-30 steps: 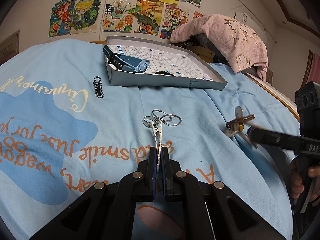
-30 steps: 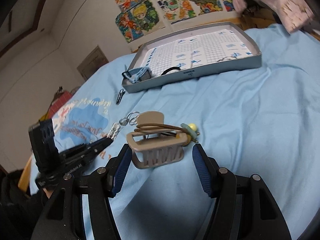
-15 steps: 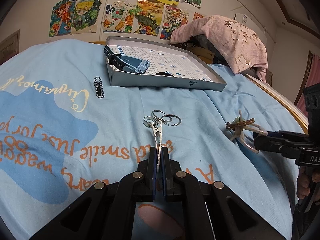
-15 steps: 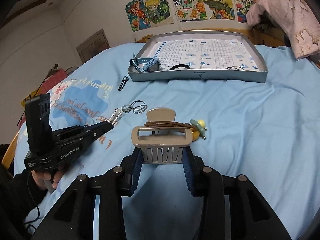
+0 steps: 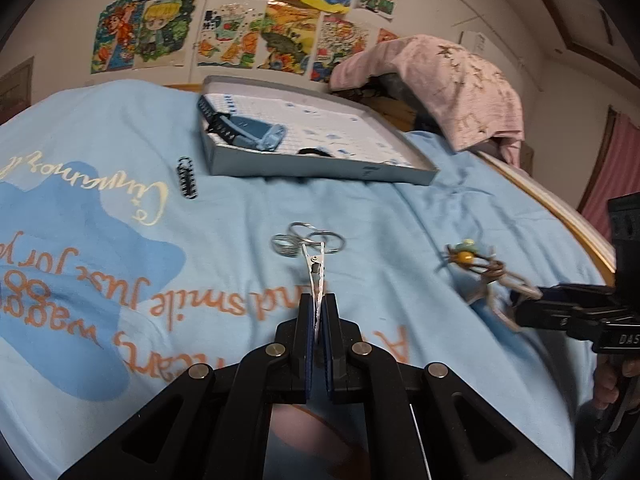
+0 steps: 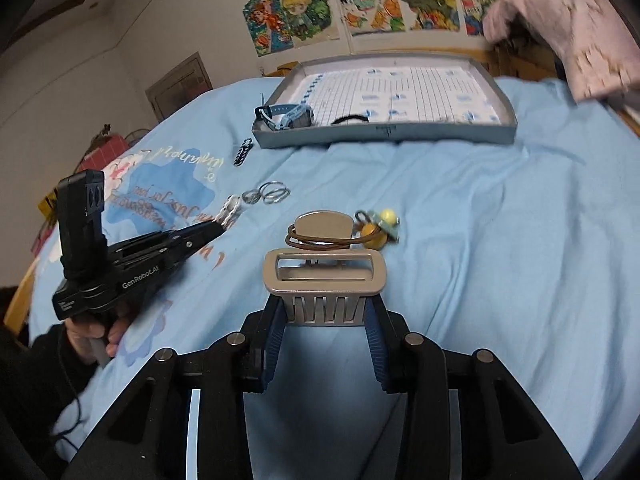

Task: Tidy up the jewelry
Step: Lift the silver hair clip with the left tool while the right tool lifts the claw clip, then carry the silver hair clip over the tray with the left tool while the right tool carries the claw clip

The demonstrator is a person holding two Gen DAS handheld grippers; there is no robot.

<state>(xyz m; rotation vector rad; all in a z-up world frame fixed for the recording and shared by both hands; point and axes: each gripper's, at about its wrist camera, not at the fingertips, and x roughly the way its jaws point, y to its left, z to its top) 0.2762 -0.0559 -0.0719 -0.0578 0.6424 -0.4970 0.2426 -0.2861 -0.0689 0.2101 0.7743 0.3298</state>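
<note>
Jewelry and accessories on the bed: item count

One grey tray (image 6: 384, 134); in it one blue watch (image 6: 289, 115) and one black hair tie (image 6: 351, 119). On the blue sheet (image 6: 500, 240): one black beaded bracelet (image 5: 187, 178), three silver rings (image 5: 307, 239), one white hair clip (image 5: 315, 280), one beige claw clip (image 6: 324, 280), one brown hair tie (image 6: 320, 241) bearing a yellow and green charm (image 6: 383, 220). Two grippers: one left gripper (image 5: 317, 320), one right gripper (image 6: 325, 320).
</note>
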